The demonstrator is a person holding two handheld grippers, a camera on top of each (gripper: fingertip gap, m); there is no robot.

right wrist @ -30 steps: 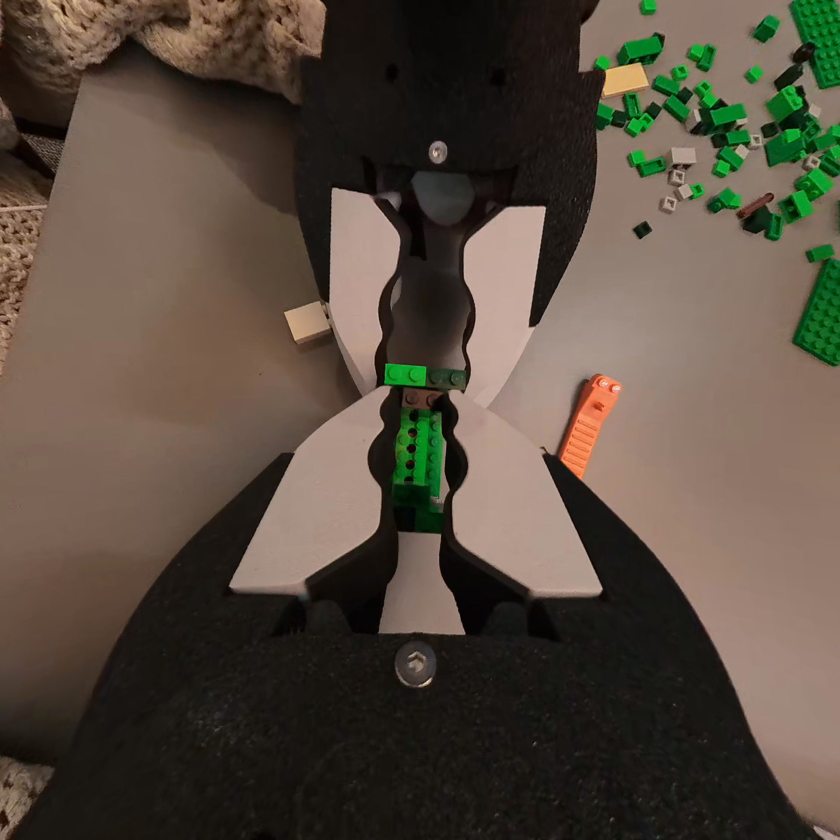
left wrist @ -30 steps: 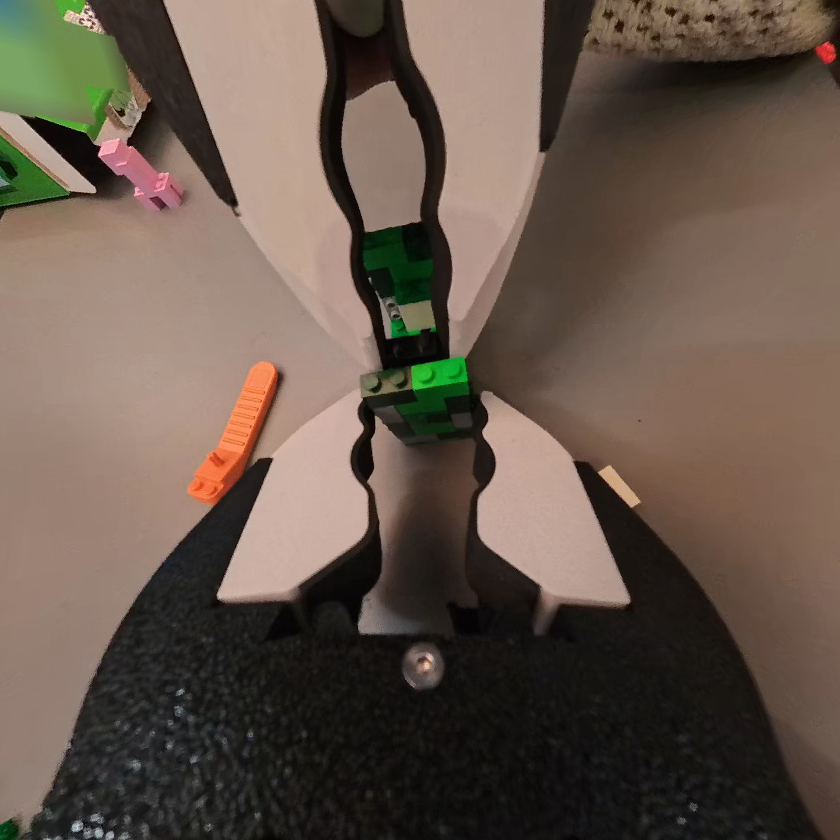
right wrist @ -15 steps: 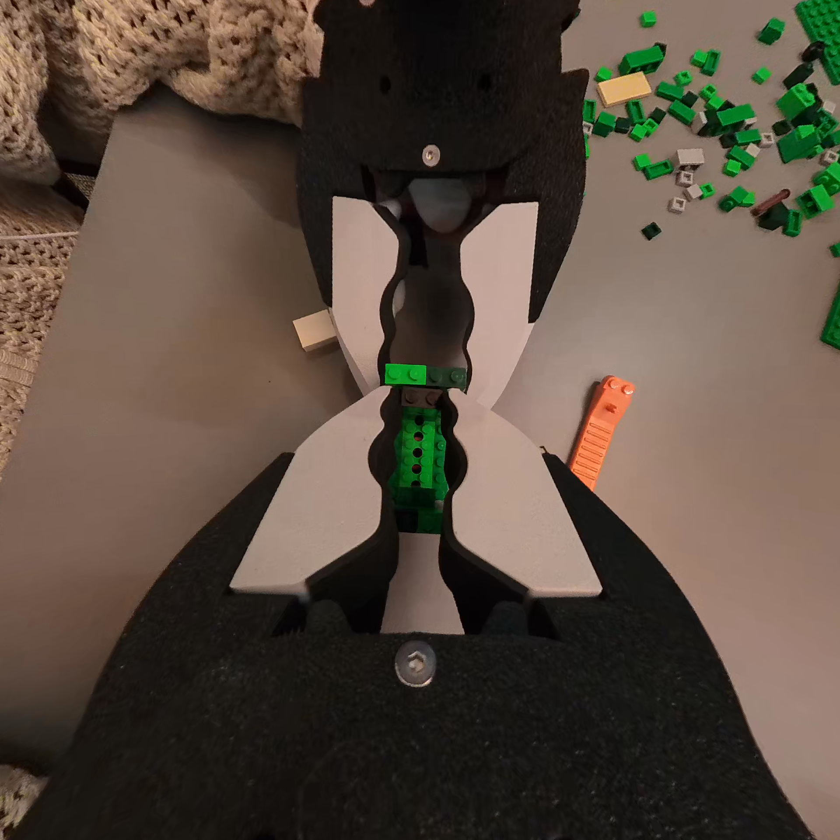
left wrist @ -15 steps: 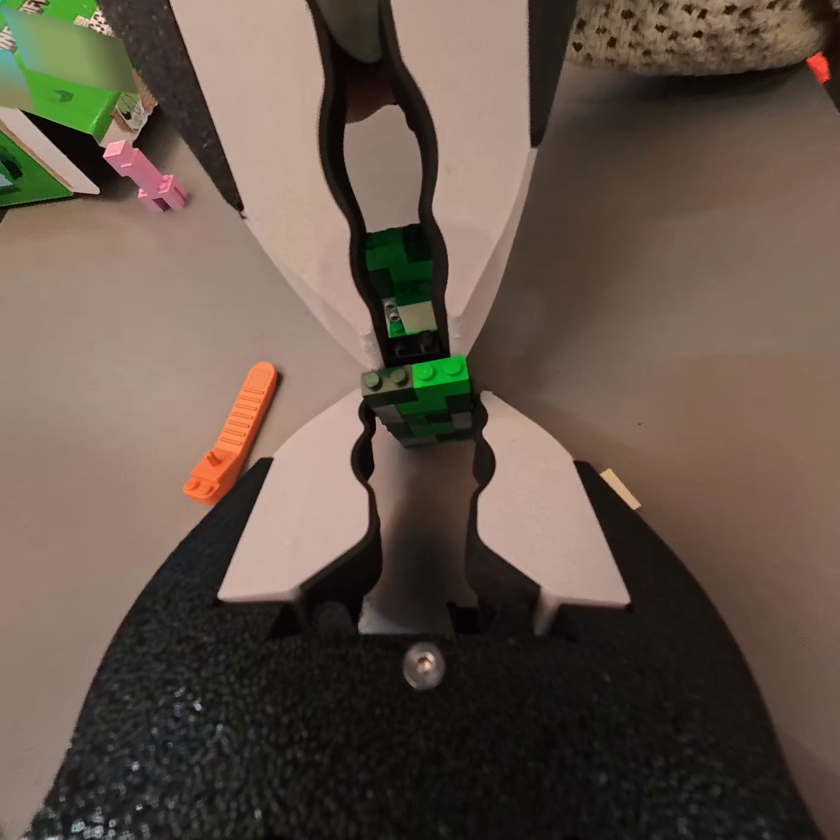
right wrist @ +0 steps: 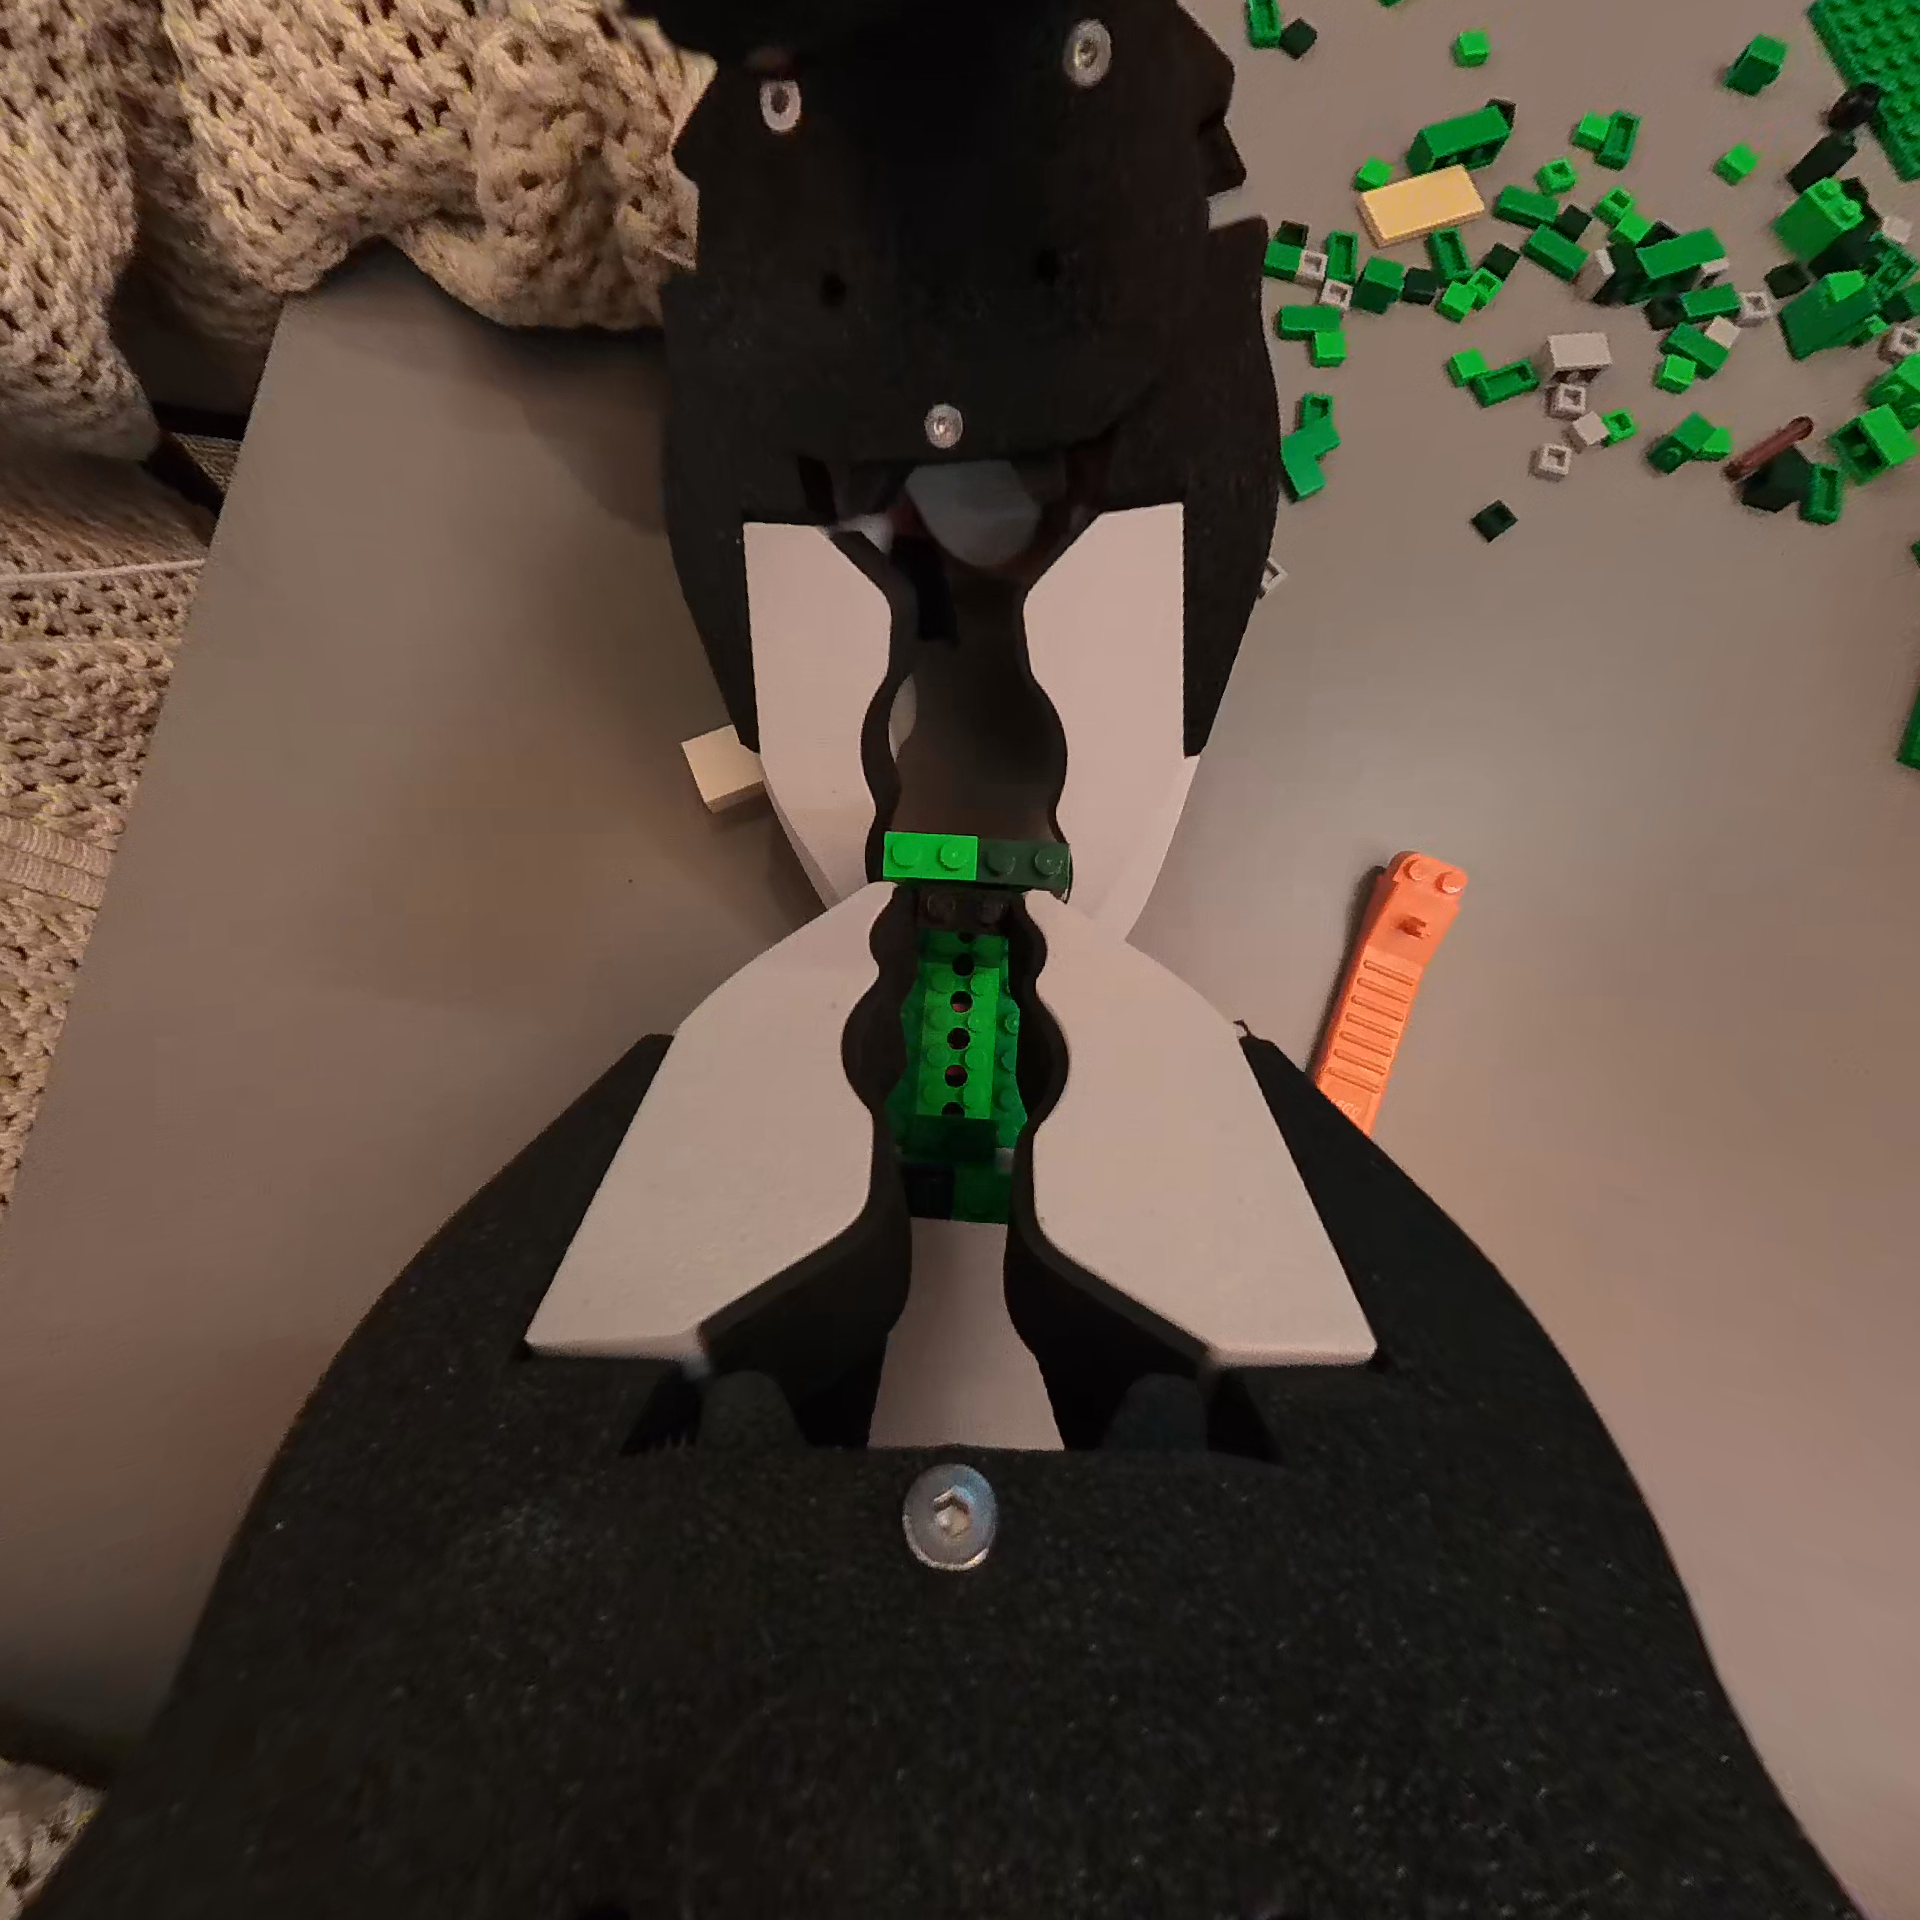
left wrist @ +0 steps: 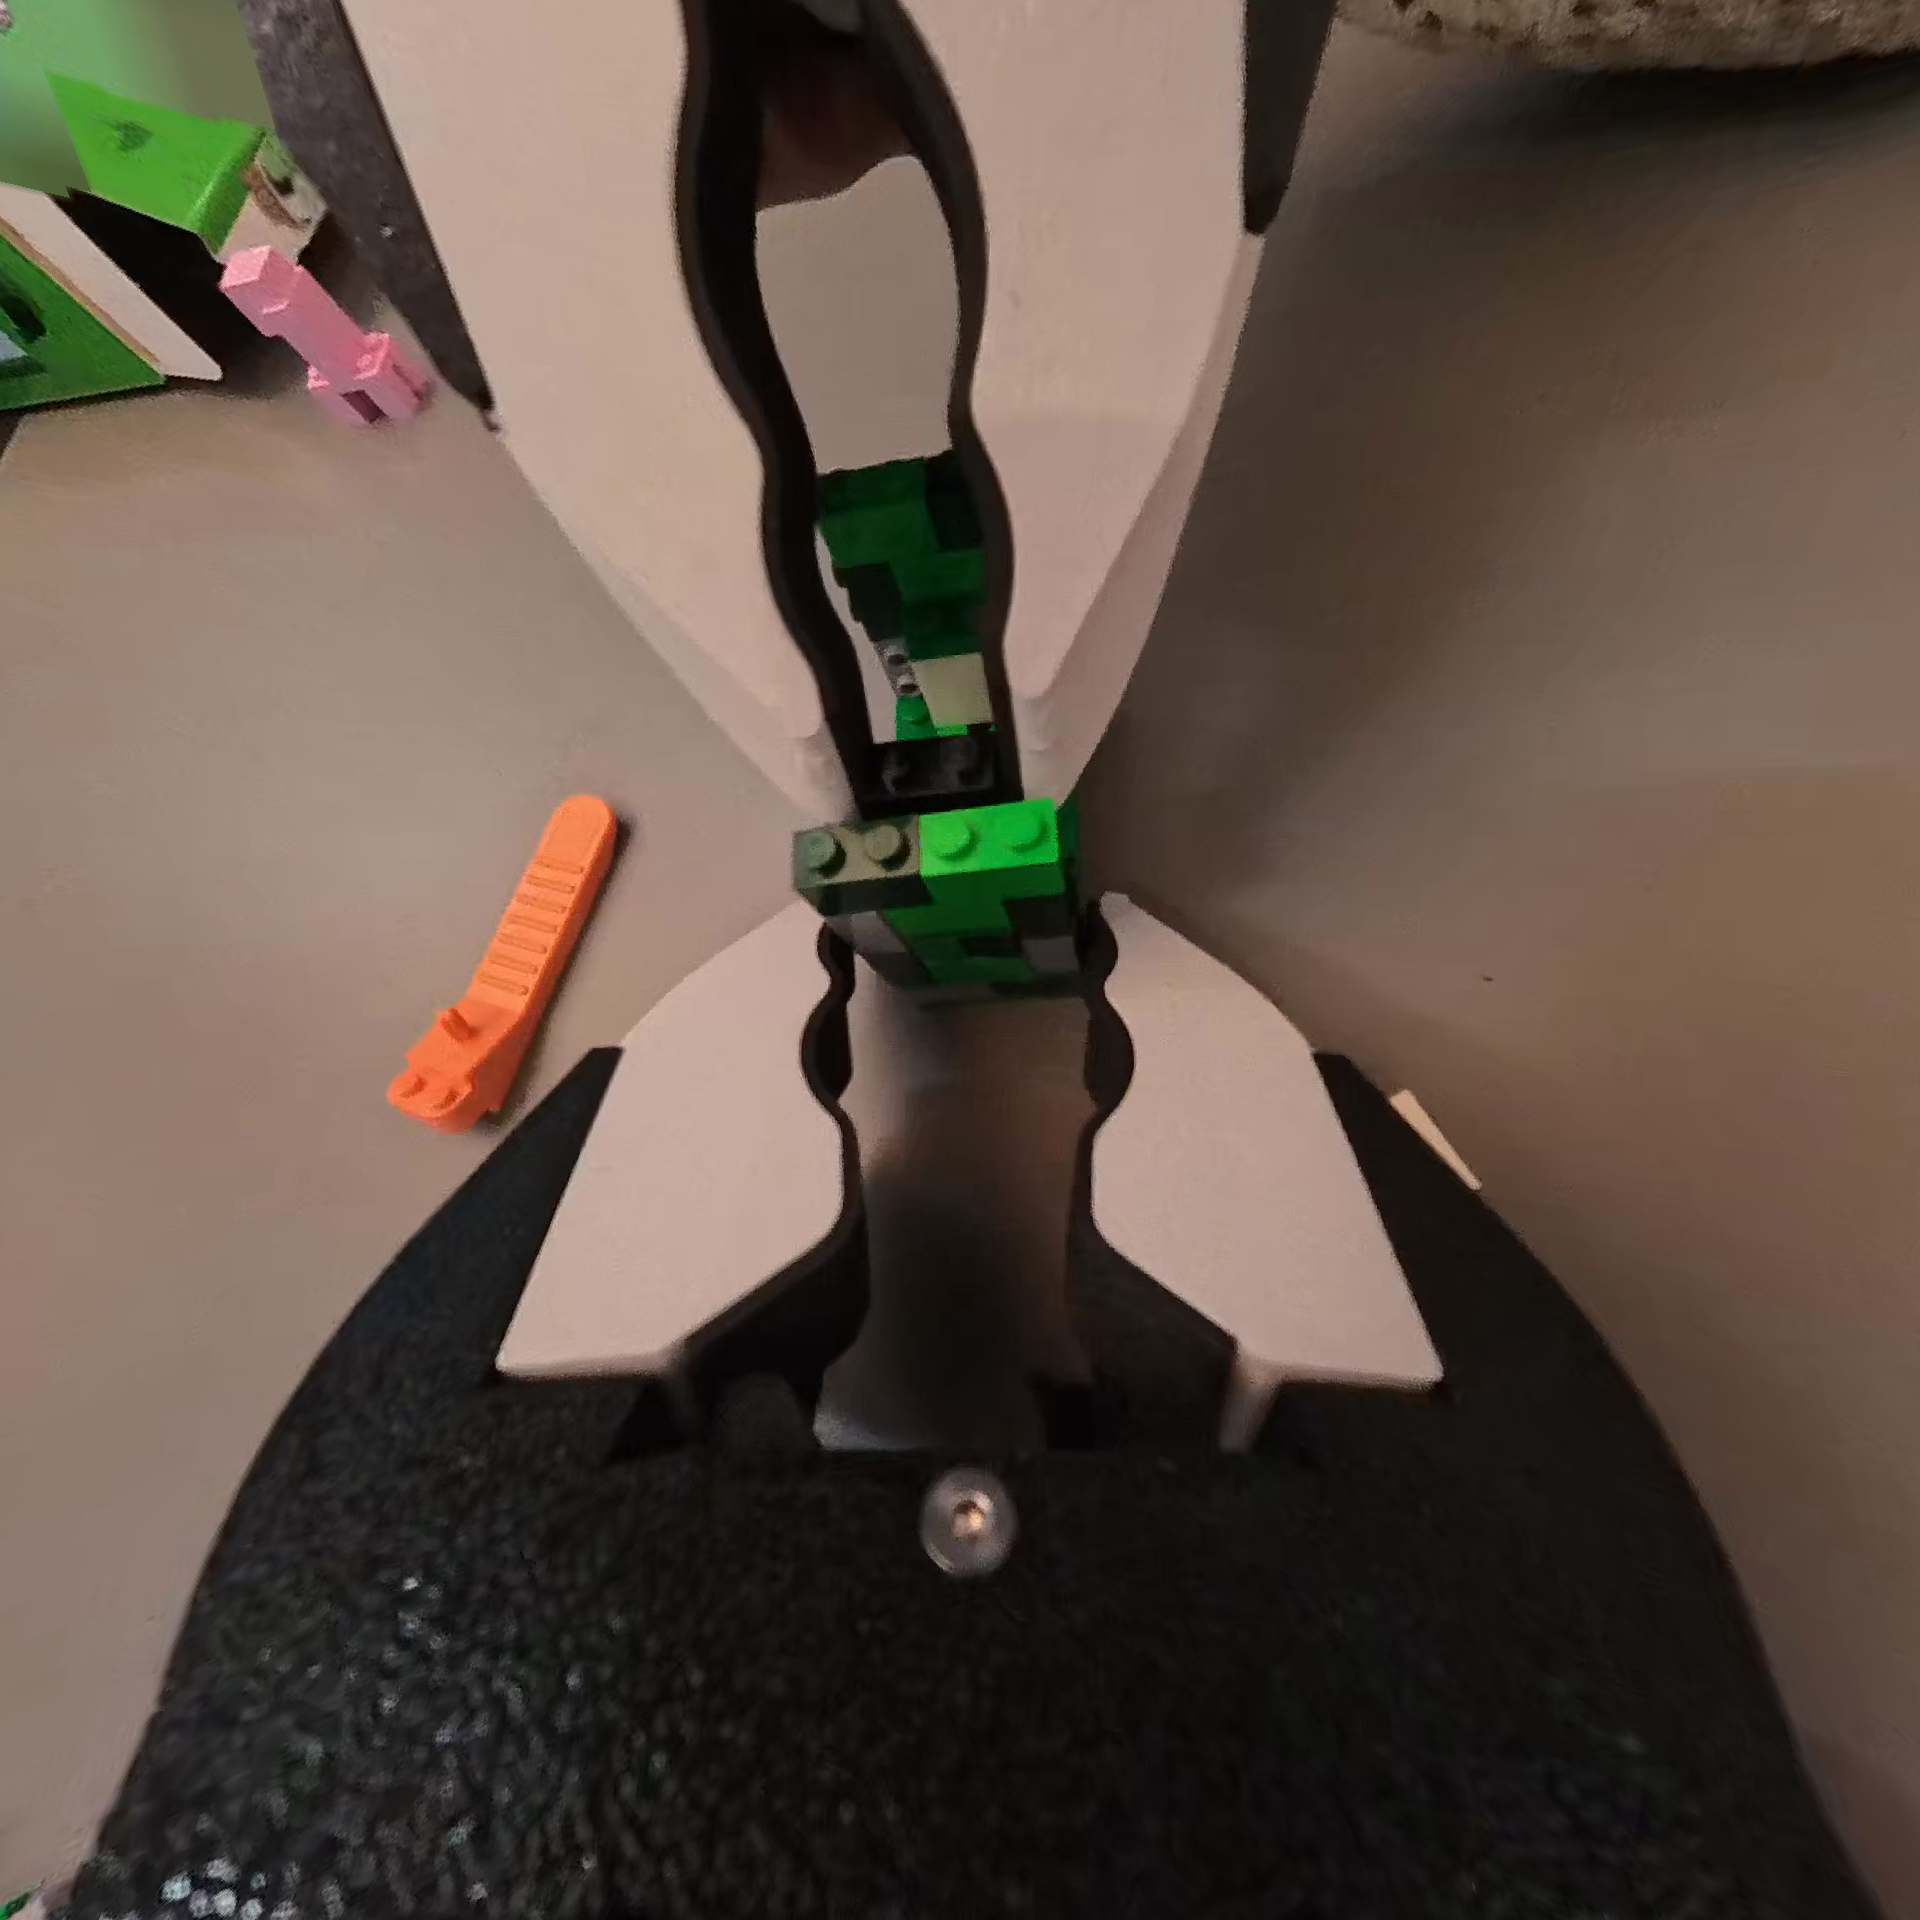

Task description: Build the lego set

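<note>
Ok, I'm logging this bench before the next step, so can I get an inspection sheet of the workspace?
Surface: grey table, matte.
Job's things: green block assembly held by left gripper; longer green assembly in right gripper; the two meet end to end.
Clutter: orange brick separator, loose green bricks, tan brick, pink figure, green box.
Grippers: both shut on their assemblies.
Cables: nothing seen.
Surroundings: knitted blanket.

Smooth grey matte desk, dim warm light. Cream open-knit crocheted blanket bunched against its far-left edge in right wrist view; same knit at top right in left
</note>
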